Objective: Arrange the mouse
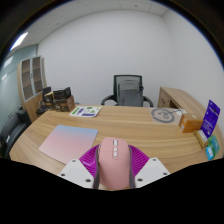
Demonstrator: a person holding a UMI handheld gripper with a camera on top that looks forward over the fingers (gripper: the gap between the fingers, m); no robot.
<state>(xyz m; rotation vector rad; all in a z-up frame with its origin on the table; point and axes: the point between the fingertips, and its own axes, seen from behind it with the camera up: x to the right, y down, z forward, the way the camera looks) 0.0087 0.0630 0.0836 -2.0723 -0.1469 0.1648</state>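
Gripper (112,172) clenched on a pale pink computer mouse (112,165), both purple-padded fingers (88,163) pressing its sides. Mouse sits between the fingers, above the near edge of the wooden desk (150,135), just right of a pink rectangular mouse mat (67,143). Beyond: black office chair (129,91), round disc (163,116), purple box (210,119) at the far right.
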